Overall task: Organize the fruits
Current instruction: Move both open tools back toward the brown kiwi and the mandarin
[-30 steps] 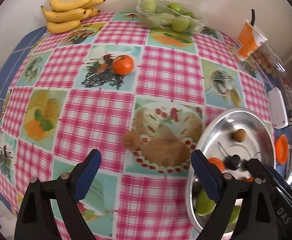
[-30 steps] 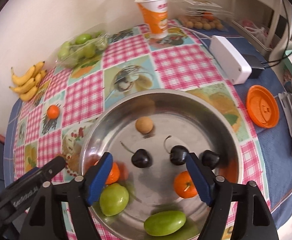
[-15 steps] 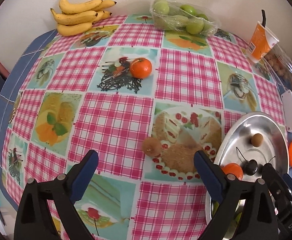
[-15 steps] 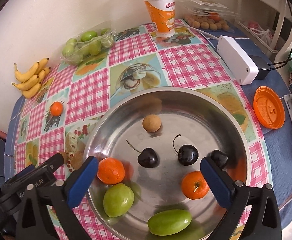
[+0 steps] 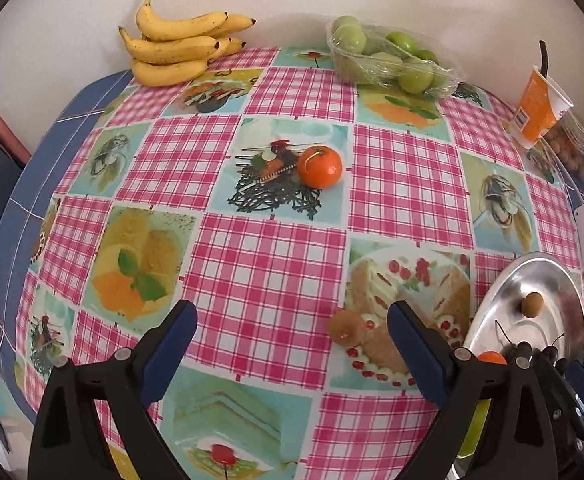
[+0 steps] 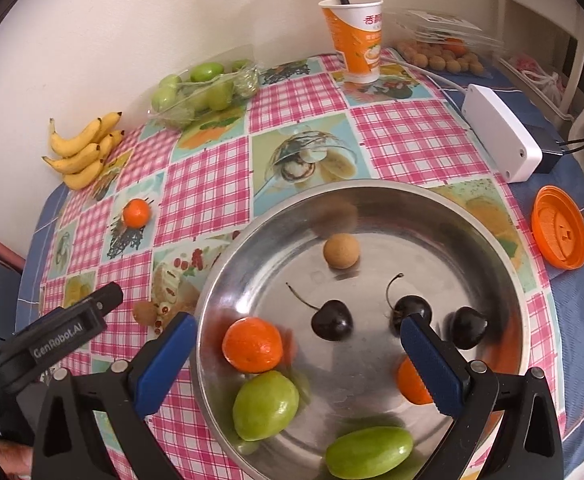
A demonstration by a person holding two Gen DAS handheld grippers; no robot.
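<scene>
A steel bowl (image 6: 492, 248) holds two oranges (image 6: 252, 345), two green fruits (image 6: 265, 405), three dark cherries (image 6: 332, 325) and a small tan fruit (image 6: 341, 251). My right gripper (image 6: 298, 356) is open and empty above the bowl's near side. My left gripper (image 5: 292, 354) is open and empty over the checked tablecloth. A small brown fruit (image 5: 347, 326) lies just ahead between its fingers, left of the bowl (image 5: 548, 276). A loose orange (image 5: 319, 166) lies farther back; it also shows in the right wrist view (image 6: 136, 213).
Bananas (image 5: 175, 50) and a wrapped tray of green fruits (image 5: 392, 58) sit by the back wall. An orange paper cup (image 6: 354, 38) with a straw, a white box (image 6: 500, 136), an orange lid (image 6: 559, 232) and a clear pack of small fruits (image 6: 440, 54) stand at the right.
Both grippers have pulled back and risen. The left wrist view has shifted left, so the bowl sits farther right in it. Both grippers stay open and empty.
</scene>
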